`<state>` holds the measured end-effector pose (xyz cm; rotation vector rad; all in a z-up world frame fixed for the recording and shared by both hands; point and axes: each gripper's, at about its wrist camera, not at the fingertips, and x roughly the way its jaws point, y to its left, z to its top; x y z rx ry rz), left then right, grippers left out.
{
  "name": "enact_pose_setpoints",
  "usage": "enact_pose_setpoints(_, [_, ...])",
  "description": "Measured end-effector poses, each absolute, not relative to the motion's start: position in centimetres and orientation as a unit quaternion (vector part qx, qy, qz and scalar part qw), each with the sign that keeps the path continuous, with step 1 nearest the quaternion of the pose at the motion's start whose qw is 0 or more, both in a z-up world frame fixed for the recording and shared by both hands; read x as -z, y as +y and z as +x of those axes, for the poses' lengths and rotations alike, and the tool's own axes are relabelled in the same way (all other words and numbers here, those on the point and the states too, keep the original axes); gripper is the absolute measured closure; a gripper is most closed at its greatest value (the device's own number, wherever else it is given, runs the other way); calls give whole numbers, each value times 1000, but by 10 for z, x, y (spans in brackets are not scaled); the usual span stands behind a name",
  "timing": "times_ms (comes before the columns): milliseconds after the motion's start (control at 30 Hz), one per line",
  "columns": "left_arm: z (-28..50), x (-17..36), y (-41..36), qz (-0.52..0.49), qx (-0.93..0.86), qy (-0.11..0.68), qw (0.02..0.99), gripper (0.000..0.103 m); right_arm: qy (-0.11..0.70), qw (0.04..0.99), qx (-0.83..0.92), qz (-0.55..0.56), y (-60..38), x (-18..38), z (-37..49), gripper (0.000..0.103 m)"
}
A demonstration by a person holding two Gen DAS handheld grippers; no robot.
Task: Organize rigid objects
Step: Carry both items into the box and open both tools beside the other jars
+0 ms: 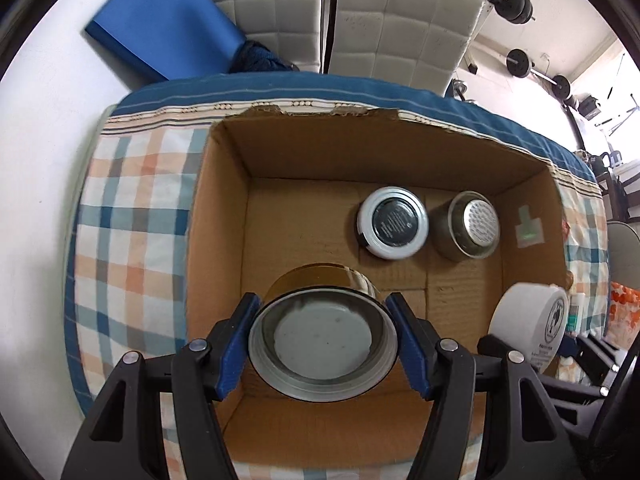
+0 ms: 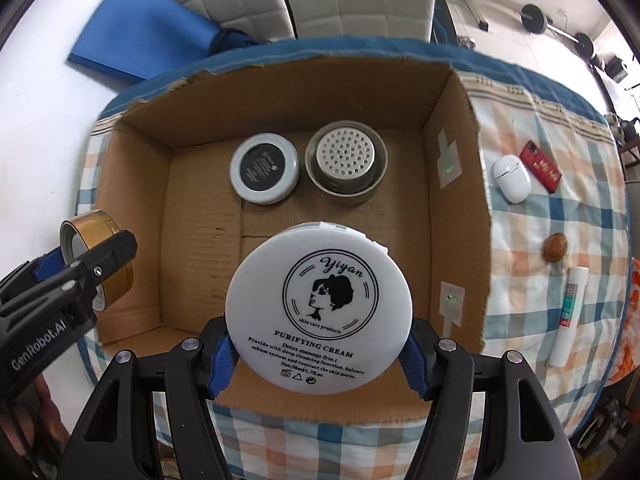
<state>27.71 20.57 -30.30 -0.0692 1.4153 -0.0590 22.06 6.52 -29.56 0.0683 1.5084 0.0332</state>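
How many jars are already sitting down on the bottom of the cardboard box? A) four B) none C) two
C: two jars rest side by side at the back of the cardboard box, a white-rimmed jar and a jar with a holed metal top; the gold jar and the white cream jar are each clamped in jaws, not set down.

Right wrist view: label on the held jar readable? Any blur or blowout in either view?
Right wrist: white jar label prints sharp and legible; window corner top right blown out. Left wrist: gold jar base in focus, blue mat smeared near the rim, heavy fisheye bending.
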Motion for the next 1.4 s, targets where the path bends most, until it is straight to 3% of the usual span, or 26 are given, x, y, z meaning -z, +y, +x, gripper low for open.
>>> enact_pose_setpoints(600, [346, 403, 195, 40, 35, 716, 696, 41, 757, 653, 30, 21, 63, 407, 269, 34])
enact_pose_setpoints(1000, [348, 409, 205, 5, 39, 727, 686, 40, 770, 636, 27, -33, 62, 434, 281, 33])
enact_pose_setpoints(1133, [362, 407, 201, 7, 45, 738, 674, 40, 774, 632, 18, -25, 67, 433, 288, 20])
enact_pose_setpoints(1233, [363, 400, 202, 3, 44, 736, 675, 39, 775, 631, 15, -19, 66, 430, 292, 19])
enact_pose_setpoints(1300, [364, 394, 201, -1, 46, 735, 677, 33, 775, 632, 14, -22, 68, 423, 297, 18])
enact_pose_setpoints(1400, [362, 383, 196, -23, 57, 738, 672, 20, 772, 636, 7, -18, 63, 411, 297, 5])
